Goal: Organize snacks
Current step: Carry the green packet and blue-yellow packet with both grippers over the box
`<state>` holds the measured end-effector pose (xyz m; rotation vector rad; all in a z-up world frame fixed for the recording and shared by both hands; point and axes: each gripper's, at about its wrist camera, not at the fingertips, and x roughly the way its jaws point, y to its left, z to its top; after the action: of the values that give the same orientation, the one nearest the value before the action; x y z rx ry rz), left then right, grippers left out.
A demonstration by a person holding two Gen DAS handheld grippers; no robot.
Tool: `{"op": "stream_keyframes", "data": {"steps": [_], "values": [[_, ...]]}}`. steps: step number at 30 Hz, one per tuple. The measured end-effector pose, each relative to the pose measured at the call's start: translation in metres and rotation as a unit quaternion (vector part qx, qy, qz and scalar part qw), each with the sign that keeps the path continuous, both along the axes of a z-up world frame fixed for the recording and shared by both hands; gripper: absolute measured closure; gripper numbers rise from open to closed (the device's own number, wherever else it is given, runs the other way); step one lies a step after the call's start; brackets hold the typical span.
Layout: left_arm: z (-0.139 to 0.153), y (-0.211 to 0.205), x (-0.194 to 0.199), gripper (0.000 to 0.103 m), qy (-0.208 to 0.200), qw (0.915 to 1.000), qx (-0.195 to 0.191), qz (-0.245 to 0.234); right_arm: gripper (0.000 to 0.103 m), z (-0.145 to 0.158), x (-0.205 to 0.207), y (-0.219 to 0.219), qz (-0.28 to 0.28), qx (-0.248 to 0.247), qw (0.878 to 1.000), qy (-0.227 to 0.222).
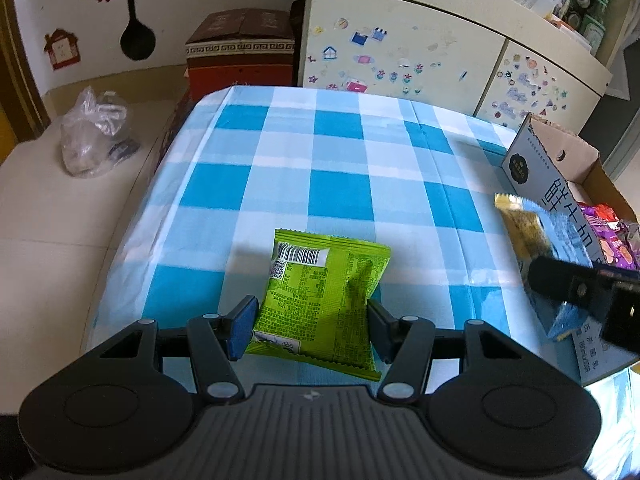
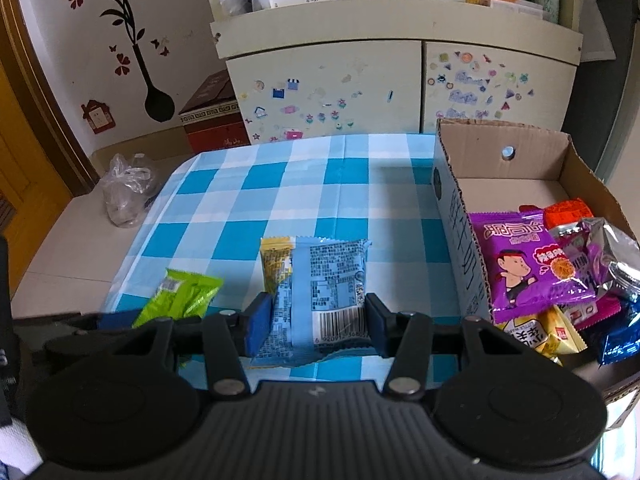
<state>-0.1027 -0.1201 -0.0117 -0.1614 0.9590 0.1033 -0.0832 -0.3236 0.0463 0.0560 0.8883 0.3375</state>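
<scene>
Glossy plastic snack packets [image 2: 536,268], matt corrugated cardboard box [image 2: 516,148], smooth checked tablecloth [image 1: 340,168].

Stickered cabinet [image 2: 328,92], plastic bag [image 1: 94,134], red box [image 1: 240,56]

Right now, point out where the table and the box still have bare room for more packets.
Free: the checked cloth between the cabinet and the held packets, and the far end of the cardboard box by its back wall. Crowded: the box's near end, piled with the purple packet and others.
</scene>
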Motion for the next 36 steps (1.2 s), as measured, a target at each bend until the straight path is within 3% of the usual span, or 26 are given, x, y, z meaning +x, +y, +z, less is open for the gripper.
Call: {"op": "stream_keyframes", "data": {"steps": [10, 19, 30, 36], "values": [[0.002, -0.003, -0.020, 0.040, -0.003, 0.9997, -0.010, 0.022, 0.052, 0.015, -0.006, -0.017, -0.007, 0.032, 0.999, -0.016], [0.014, -0.032, -0.027, 0.040, -0.008, 0.9998, -0.009, 0.017, 0.052, 0.027, -0.012, -0.049, -0.024, 0.053, 0.998, -0.031], [0.041, -0.088, -0.017, 0.040, -0.029, 0.9992, -0.016, -0.023, 0.052, 0.040, -0.018, -0.104, -0.072, 0.099, 0.992, -0.042], [0.055, -0.126, -0.003, 0.040, -0.040, 0.9974, -0.029, -0.052, 0.052, 0.046, -0.018, -0.148, -0.139, 0.117, 0.982, -0.049]]}}
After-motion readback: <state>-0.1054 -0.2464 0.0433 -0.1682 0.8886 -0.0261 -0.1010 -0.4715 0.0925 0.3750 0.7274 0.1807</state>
